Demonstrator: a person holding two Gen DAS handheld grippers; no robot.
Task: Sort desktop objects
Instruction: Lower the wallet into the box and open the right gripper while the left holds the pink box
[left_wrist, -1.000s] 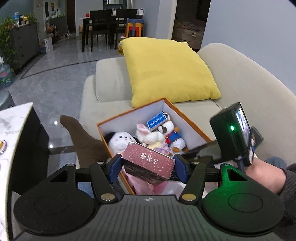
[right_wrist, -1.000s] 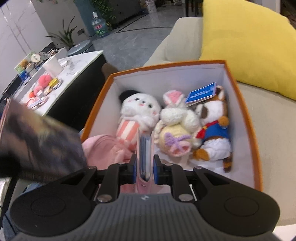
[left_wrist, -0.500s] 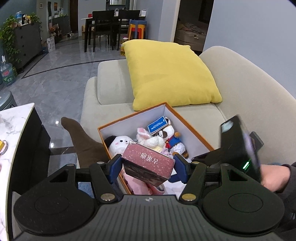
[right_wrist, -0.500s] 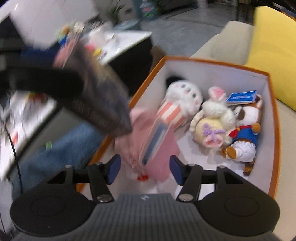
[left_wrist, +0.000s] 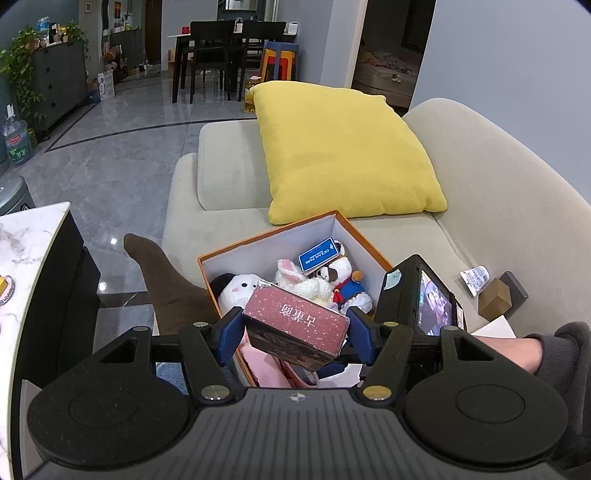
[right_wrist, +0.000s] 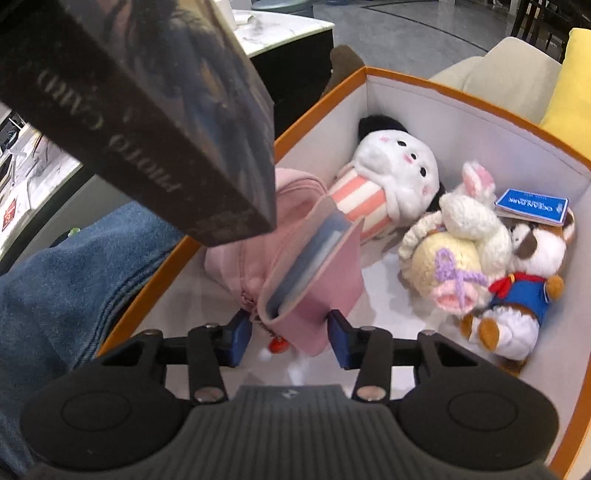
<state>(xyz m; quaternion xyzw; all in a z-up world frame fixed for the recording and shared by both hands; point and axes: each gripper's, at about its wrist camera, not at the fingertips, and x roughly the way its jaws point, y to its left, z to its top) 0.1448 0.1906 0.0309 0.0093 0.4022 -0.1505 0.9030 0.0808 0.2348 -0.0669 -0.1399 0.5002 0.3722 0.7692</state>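
My left gripper (left_wrist: 295, 332) is shut on a dark red card box (left_wrist: 297, 322) and holds it above the near corner of the orange storage box (left_wrist: 364, 240). The same card box (right_wrist: 147, 110) fills the upper left of the right wrist view. My right gripper (right_wrist: 290, 338) is open inside the storage box (right_wrist: 461, 99), just behind a pink card holder (right_wrist: 314, 266) that leans on a pink pouch (right_wrist: 236, 254). Several plush toys lie in the box: a white one in pink stripes (right_wrist: 388, 177), a rabbit (right_wrist: 458, 240) and a raccoon (right_wrist: 517, 288).
The box stands on a beige sofa (left_wrist: 498, 206) with a yellow cushion (left_wrist: 343, 155) behind it. A marble-topped table (left_wrist: 22, 258) is at the left. My jeans leg (right_wrist: 66, 280) is beside the box. A small bottle (left_wrist: 474, 277) and a wooden cube (left_wrist: 495, 299) lie at the right.
My right gripper opened and let go of the pink card holder, which now leans in the box. My left gripper kept hold of the card box and moved over the box's near corner.
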